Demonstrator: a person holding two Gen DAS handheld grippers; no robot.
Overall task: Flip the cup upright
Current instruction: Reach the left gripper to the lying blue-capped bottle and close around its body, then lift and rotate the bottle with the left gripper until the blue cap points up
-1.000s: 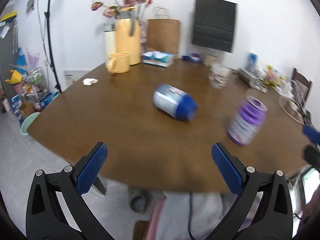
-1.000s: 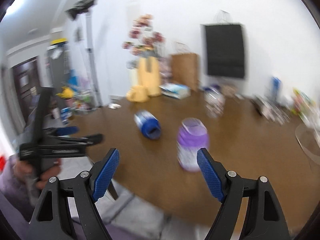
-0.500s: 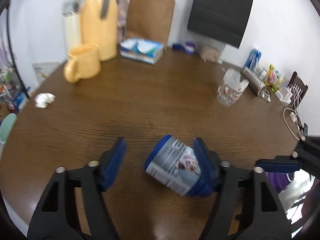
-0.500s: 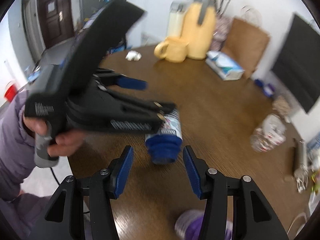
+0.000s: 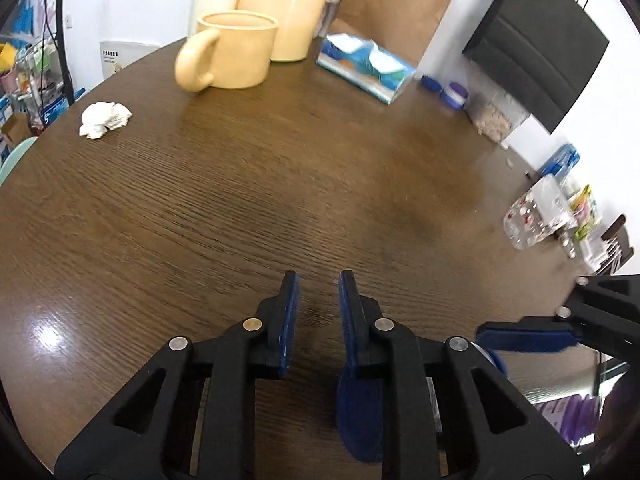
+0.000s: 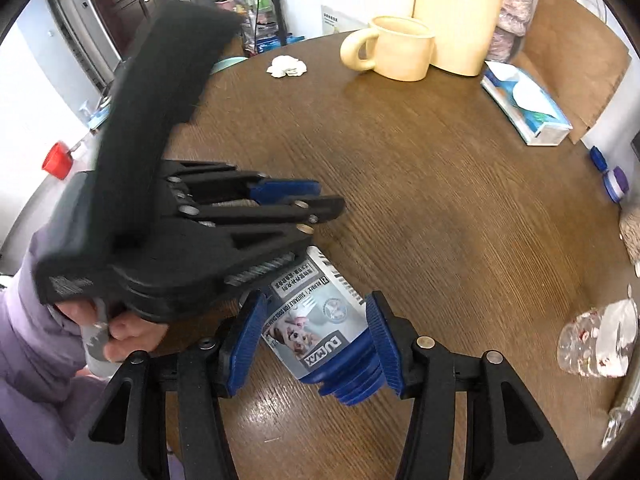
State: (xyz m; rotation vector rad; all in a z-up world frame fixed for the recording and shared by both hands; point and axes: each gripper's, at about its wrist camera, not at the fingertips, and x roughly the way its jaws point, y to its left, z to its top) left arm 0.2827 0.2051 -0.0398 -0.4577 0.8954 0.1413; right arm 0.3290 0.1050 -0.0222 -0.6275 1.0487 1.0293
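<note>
The cup, grey-labelled with a blue base, lies on its side on the brown table. My right gripper is shut on it, one blue pad on each side just above the base. The cup's far end is hidden under my left gripper, which a hand holds over it. In the left wrist view the left gripper is nearly shut, with bare table between its tips. A curved blue part of the cup shows under its right finger. The right gripper shows at the right.
A yellow mug and a yellow jug stand at the back, with a tissue pack to their right. Crumpled paper lies at the left. A clear plastic cup lies at the right and a purple cup stands near me.
My left gripper straddled the cup half a second ago; it has since narrowed and moved forward above it. My right gripper has closed in on the cup near its base.
</note>
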